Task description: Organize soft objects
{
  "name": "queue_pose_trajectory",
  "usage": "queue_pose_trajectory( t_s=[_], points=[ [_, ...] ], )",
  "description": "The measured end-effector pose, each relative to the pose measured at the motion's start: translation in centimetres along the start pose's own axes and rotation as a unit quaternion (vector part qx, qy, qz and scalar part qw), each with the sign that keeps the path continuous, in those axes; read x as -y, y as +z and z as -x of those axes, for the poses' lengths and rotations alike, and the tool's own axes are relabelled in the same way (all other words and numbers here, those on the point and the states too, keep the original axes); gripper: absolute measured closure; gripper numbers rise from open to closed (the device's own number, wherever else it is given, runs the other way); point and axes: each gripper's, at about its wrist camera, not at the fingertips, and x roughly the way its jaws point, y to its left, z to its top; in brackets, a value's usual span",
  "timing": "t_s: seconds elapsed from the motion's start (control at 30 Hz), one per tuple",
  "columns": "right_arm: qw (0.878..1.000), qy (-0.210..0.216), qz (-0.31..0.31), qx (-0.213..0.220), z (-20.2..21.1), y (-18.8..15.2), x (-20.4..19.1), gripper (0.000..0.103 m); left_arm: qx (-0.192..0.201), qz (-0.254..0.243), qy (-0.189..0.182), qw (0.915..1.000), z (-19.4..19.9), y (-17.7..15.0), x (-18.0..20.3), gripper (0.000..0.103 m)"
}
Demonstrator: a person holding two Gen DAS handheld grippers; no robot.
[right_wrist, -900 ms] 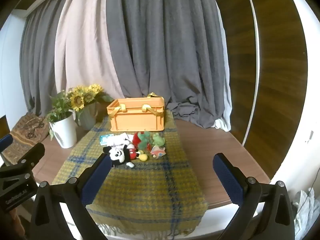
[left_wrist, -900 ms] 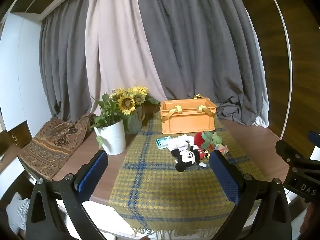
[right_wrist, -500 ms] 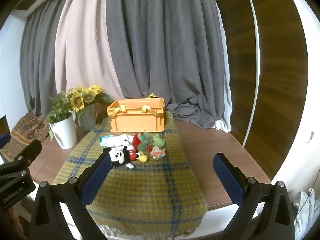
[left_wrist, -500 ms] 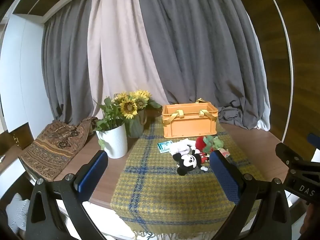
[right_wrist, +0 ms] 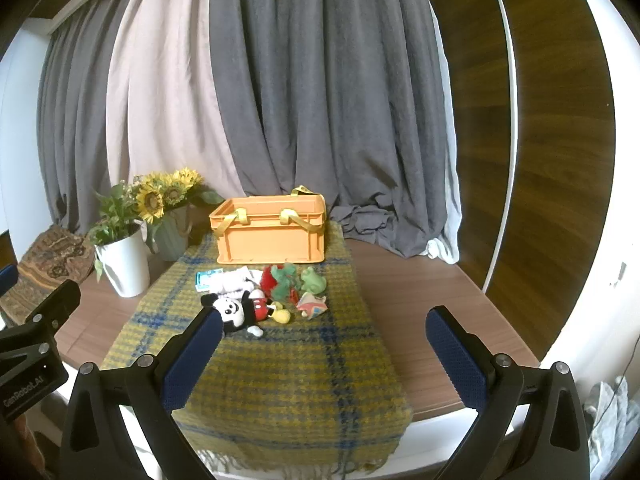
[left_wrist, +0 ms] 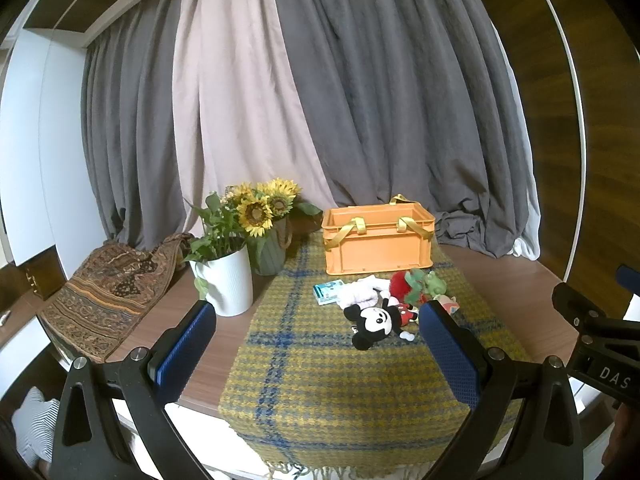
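Note:
An orange crate point(left_wrist: 378, 240) point(right_wrist: 270, 236) with yellow strap handles stands at the back of a yellow-and-blue plaid blanket point(left_wrist: 340, 372) point(right_wrist: 280, 376). In front of it lies a small heap of soft toys: a black-and-white mouse plush point(left_wrist: 376, 322) point(right_wrist: 244, 310), a white cloth point(left_wrist: 362, 294) point(right_wrist: 236, 280), a red-and-green plush point(left_wrist: 408, 286) point(right_wrist: 278, 278), a green frog point(right_wrist: 313, 279) and a pink star-shaped toy point(right_wrist: 313, 304). My left gripper point(left_wrist: 318, 350) and right gripper point(right_wrist: 326, 354) both hover open near the table's front edge, short of the toys, with nothing between their fingers.
A white pot of greenery point(left_wrist: 226, 280) and a green vase of sunflowers point(left_wrist: 268, 252) stand left of the blanket. A small teal packet point(left_wrist: 328, 292) lies beside the toys. A patterned brown cloth point(left_wrist: 108, 296) drapes over the table's left end. Curtains hang behind; bare wood point(right_wrist: 408, 304) lies right.
Both views have crept slightly closer to the table. The grippers stay wide open and the toys have not moved.

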Motion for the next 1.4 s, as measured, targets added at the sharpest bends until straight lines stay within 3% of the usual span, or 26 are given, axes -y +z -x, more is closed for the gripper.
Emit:
queue_pose_trajectory(
  t_s=[1.4],
  points=[
    [1.0, -0.001, 0.001, 0.001, -0.3, -0.3, 0.4, 0.0, 0.0, -0.003, 0.0, 1.0, 0.3, -0.3, 1.2, 0.0]
  ],
)
